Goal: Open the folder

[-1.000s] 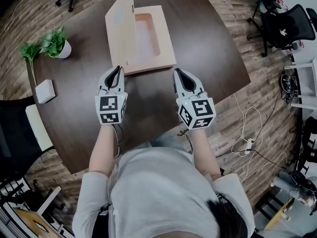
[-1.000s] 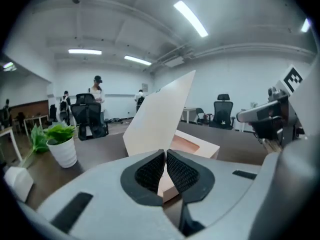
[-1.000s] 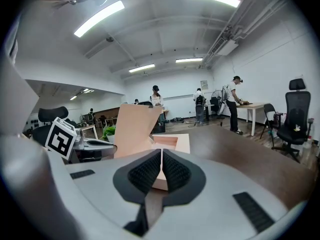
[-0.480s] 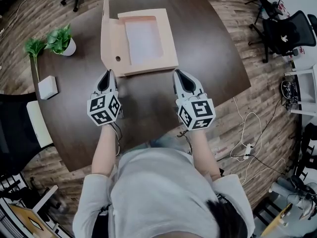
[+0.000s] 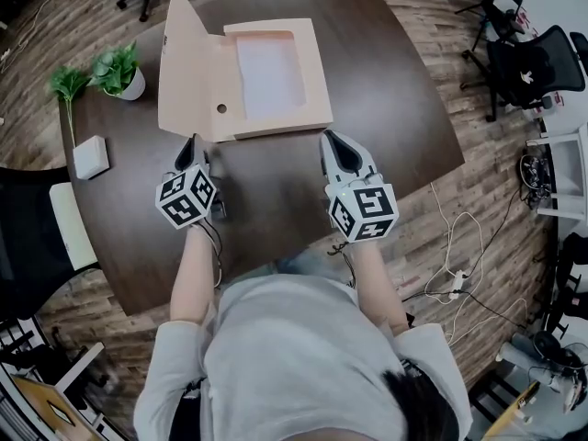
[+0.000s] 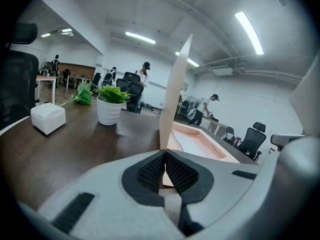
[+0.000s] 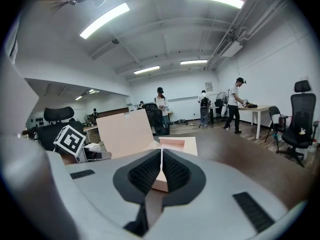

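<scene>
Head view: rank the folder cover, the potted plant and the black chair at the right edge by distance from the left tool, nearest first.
1. Folder cover: raised flap, its lower corner clamped in the left tool.
2. Potted plant: ahead of the tool, to its left.
3. Black chair: far right edge of the view.

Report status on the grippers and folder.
Left gripper shut on cover edge. Right gripper shut, empty, by folder corner. Cover raised, not yet flat. Plant close on its left.
</scene>
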A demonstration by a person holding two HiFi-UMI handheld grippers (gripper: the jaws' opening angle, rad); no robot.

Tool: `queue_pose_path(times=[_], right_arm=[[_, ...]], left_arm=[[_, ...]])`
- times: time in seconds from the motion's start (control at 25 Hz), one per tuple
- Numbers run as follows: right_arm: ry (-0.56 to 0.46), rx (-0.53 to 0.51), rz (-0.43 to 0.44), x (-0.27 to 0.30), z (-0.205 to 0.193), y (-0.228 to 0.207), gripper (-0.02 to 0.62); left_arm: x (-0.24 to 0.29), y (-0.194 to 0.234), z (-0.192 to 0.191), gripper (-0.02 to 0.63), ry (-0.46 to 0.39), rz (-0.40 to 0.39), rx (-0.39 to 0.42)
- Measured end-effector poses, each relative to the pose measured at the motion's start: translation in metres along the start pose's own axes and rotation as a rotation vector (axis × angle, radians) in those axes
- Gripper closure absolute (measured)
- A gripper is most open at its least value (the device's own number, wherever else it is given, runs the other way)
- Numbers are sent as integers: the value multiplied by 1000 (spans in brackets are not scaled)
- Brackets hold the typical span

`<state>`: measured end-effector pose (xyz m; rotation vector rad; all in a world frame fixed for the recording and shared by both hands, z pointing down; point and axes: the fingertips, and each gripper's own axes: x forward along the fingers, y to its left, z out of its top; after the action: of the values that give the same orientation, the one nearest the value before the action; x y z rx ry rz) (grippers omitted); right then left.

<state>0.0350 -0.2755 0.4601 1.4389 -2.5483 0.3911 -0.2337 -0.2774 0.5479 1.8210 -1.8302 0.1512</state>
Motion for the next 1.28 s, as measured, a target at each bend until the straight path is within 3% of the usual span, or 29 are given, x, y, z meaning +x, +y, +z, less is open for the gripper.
queue_pose_path(times=[0.32, 0.92, 1.28], right_arm=[[-10, -13, 8, -1, 3, 8, 580], [-52, -24, 6, -16, 20, 10, 580], [-81, -22, 23, -25, 28, 13, 580]], left_arm=[[2, -8, 2, 595, 1, -16, 47], [-8, -58, 7, 572, -11, -133, 174], [-42, -62, 24, 584, -73, -121, 228]])
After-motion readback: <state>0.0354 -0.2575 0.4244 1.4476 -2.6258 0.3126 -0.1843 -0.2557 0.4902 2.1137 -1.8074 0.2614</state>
